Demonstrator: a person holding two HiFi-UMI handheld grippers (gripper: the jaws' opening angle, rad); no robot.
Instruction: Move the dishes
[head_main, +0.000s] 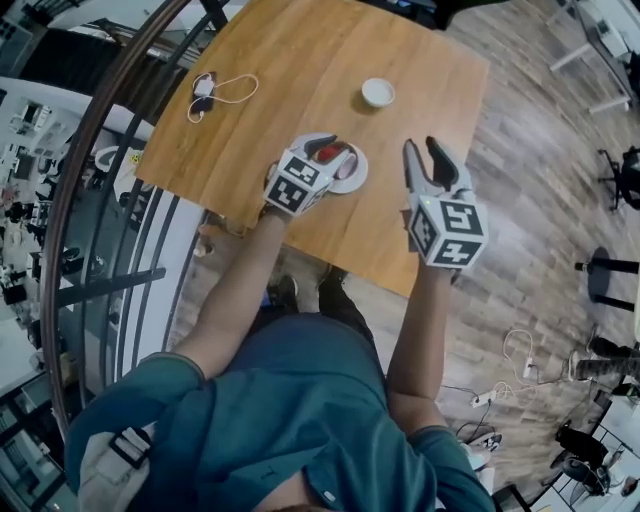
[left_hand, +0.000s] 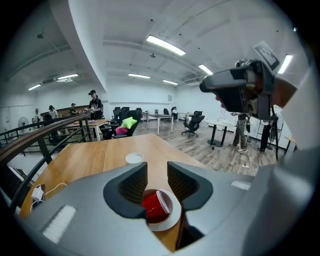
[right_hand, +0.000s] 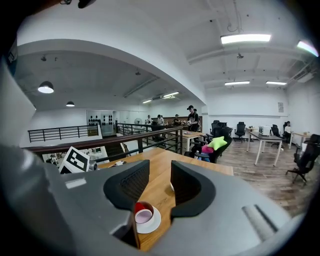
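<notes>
One red cup (head_main: 328, 153), one saucer (head_main: 353, 176), one white bowl (head_main: 378, 92), one cable (head_main: 205, 90).

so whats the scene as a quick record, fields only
table: wooden
red cup: on white saucer, near table edge
small white dish: farther out, alone
charger cable: far left of table
left hand-held gripper: open, over the cup, not gripping
right hand-held gripper: open, empty, right of saucer

Red cup (left_hand: 154, 206), wht saucer (left_hand: 173, 217), brn wood-grain tbl (head_main: 300, 80).
</notes>
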